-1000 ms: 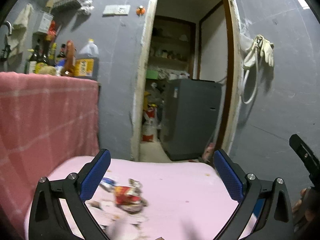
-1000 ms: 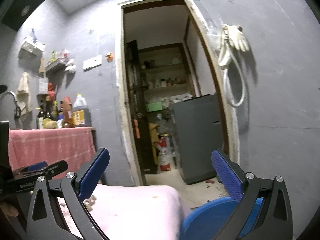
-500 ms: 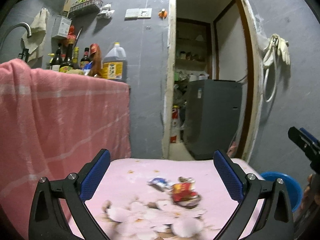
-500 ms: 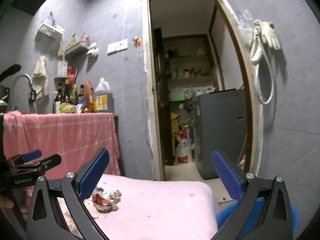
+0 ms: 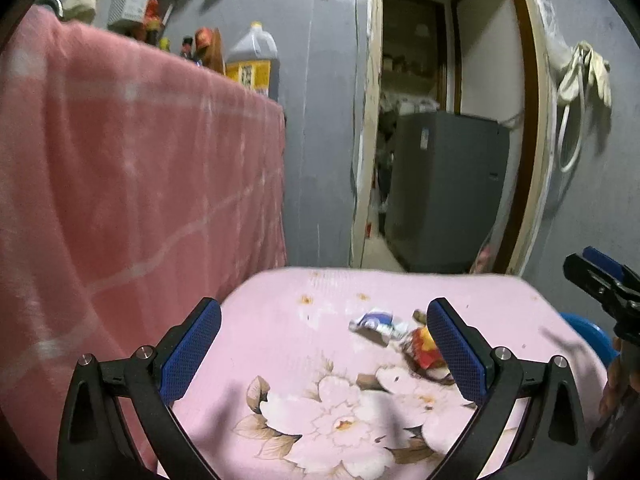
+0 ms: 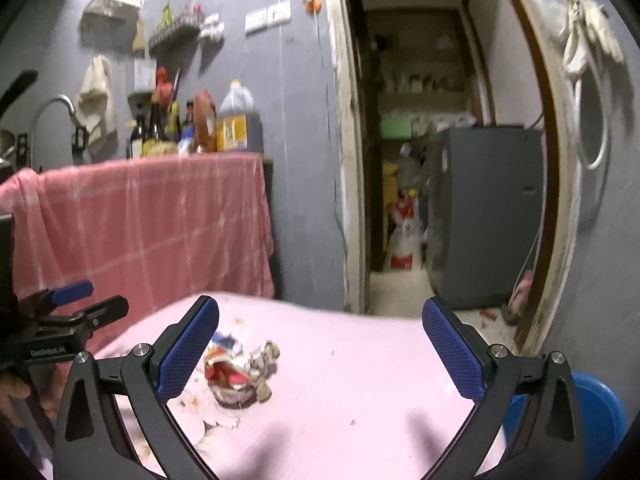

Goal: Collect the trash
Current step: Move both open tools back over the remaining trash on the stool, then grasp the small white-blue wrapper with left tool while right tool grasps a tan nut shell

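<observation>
The table is covered by a soft, matt pink floral cloth [image 5: 400, 292]. Crumpled, glossy foil-like wrappers [image 6: 236, 372] are seen on it. The left gripper [image 5: 324, 350] and right gripper [image 6: 320, 348] are made of matt black plastic, with finely textured blue pads [image 5: 456, 354]. A matt, woven pink checked cloth [image 6: 152, 220] is draped behind.

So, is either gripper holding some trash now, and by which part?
Nothing is held. The left gripper and right gripper are both open above the wrappers.
</observation>
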Motion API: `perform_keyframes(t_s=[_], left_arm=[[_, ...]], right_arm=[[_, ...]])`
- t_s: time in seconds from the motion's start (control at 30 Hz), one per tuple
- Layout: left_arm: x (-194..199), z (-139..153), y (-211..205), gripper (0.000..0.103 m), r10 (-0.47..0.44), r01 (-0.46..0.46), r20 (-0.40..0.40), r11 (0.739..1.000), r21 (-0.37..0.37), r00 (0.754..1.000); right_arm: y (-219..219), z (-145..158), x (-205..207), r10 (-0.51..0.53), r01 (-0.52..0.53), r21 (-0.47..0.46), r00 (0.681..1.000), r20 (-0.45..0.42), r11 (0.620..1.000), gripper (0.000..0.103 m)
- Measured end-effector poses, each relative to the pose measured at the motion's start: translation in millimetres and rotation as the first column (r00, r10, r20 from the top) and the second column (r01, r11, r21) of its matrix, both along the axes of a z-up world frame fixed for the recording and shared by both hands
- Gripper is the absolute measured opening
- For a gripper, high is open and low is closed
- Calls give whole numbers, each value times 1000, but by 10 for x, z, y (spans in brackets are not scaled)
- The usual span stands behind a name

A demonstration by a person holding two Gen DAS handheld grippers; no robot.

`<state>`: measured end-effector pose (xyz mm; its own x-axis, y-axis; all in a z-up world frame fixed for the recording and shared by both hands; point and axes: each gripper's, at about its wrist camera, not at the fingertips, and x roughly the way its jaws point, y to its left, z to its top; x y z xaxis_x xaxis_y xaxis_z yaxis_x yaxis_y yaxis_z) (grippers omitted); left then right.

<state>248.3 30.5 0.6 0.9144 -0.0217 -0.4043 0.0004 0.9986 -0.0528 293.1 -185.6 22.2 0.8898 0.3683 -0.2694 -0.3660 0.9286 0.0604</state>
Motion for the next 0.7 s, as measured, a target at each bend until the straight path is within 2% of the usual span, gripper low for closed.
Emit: perform_keyframes(t_s=[0.1, 0.2, 0.37, 0.47, 0.57, 0.63, 0.7], left_arm=[[148, -82, 6, 100, -23, 23, -66, 1000, -1, 998], [323, -141, 14, 100, -59, 57, -134, 998, -22, 989], [548, -179, 29, 99, -88, 78, -195, 995, -58, 977], [651, -172, 17, 95, -108, 94, -222, 993, -74, 969], [742, -190, 4, 86, -134, 115, -259, 989, -89, 956], [826, -222, -8, 76, -159, 132, -296, 985, -109, 942], [888, -244, -16, 70, -185, 149, -326, 980, -132, 927]], right_arm=[[36, -109, 152, 19, -22, -26, 996, -93, 999, 86], [55, -222, 311, 59, -65, -23, 978, -200, 998, 79], [87, -317, 442, 94, -106, -25, 951, -295, 994, 65], [155, -371, 509, 109, -134, -52, 934, -341, 990, 53], [254, -429, 542, 122, -169, -94, 918, -376, 981, 49], [309, -459, 548, 127, -186, -117, 912, -391, 976, 46], [360, -495, 564, 128, -199, -136, 904, -407, 971, 42]])
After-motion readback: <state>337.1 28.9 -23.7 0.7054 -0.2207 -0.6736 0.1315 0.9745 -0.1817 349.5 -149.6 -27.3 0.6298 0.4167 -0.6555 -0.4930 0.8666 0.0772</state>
